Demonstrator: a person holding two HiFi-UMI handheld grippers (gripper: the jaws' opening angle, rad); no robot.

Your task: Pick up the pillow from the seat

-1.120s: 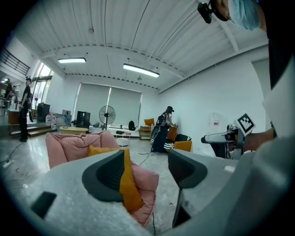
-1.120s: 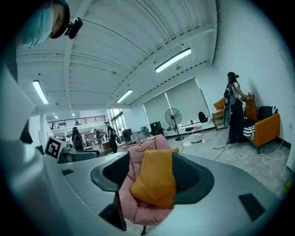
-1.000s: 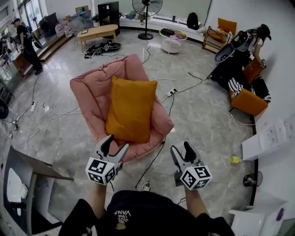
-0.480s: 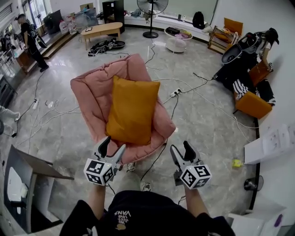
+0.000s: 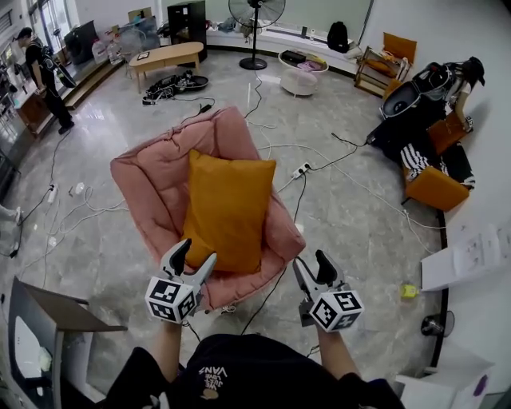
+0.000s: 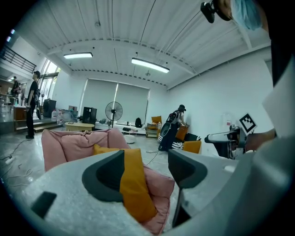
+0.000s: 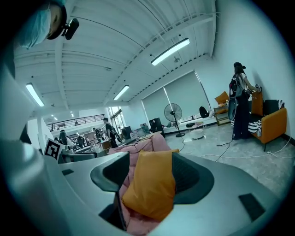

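An orange pillow [image 5: 226, 209] leans upright on the seat of a pink padded chair [image 5: 152, 172] in the middle of the floor. My left gripper [image 5: 194, 258] hangs open just before the chair's front edge, near the pillow's lower left corner, touching nothing. My right gripper [image 5: 311, 268] is open too, over bare floor to the right of the chair. The left gripper view shows the pillow [image 6: 134, 184] and chair [image 6: 73, 143] beyond its jaws. Through the right gripper's jaws the pillow [image 7: 150, 186] shows ahead, apart from them.
Cables and a power strip [image 5: 301, 169] trail over the grey floor around the chair. A grey desk corner [image 5: 48, 299] stands at lower left. A person [image 5: 41, 76] stands far left, another [image 5: 455, 96] bends by orange chairs [image 5: 435, 188] at right. A fan [image 5: 255, 24] stands behind.
The view has drawn closer to the chair, which now sits a little lower and further left in the head view. Both grippers stay open, held out in front as before.
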